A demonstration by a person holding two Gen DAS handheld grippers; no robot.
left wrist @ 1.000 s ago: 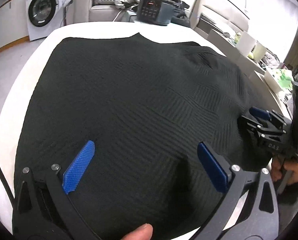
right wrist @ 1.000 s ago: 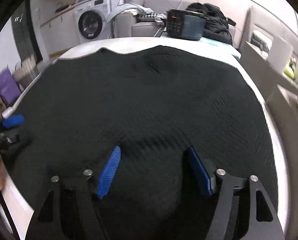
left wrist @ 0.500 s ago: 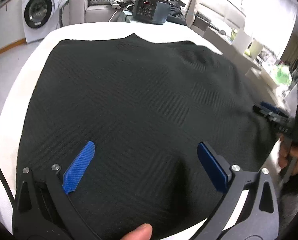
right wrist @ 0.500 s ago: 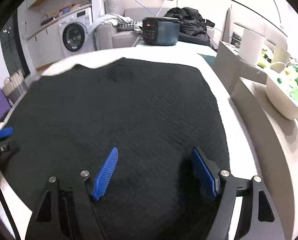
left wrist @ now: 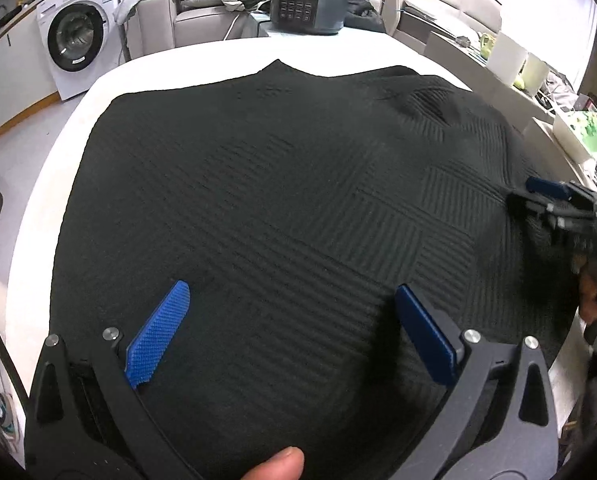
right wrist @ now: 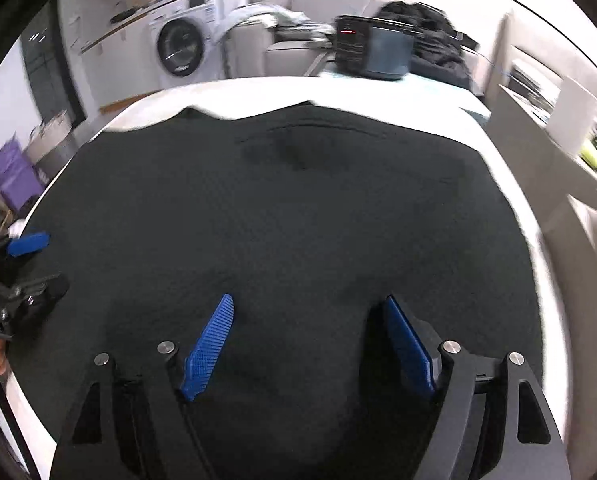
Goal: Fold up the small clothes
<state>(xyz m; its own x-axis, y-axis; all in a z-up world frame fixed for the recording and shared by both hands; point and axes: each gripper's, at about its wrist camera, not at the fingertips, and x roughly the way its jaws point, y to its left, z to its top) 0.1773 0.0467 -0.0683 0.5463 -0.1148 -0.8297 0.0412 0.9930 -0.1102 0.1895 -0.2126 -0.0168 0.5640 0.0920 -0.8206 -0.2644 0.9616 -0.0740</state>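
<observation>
Compared with a second ago, more of the white surface (left wrist: 78,128) is seen beyond the far edge of the black knit (left wrist: 278,200) in both wrist views, and the right view is smeared by motion; both grippers are judged to have been drawn back toward the near edge. The right gripper (right wrist: 310,340) has just been opening its jaws a little further; only flat cloth lies under the gap and nothing is pinched between the blue pads (right wrist: 210,348). The left gripper (left wrist: 290,340) is likewise held wide apart above the knit, empty, no fold of fabric being caught; a fingertip (left wrist: 274,464) shows at the bottom of its view. Whether either set of pads grazes the cloth cannot be told. The knit is spread flat over most of the surface, its far hem short of the far edge, with one shallow pucker toward the far right corner. No fold is seen yet. Judgement: the spreading step looks finished, and a near-edge grasp for the first fold is probably next.
</observation>
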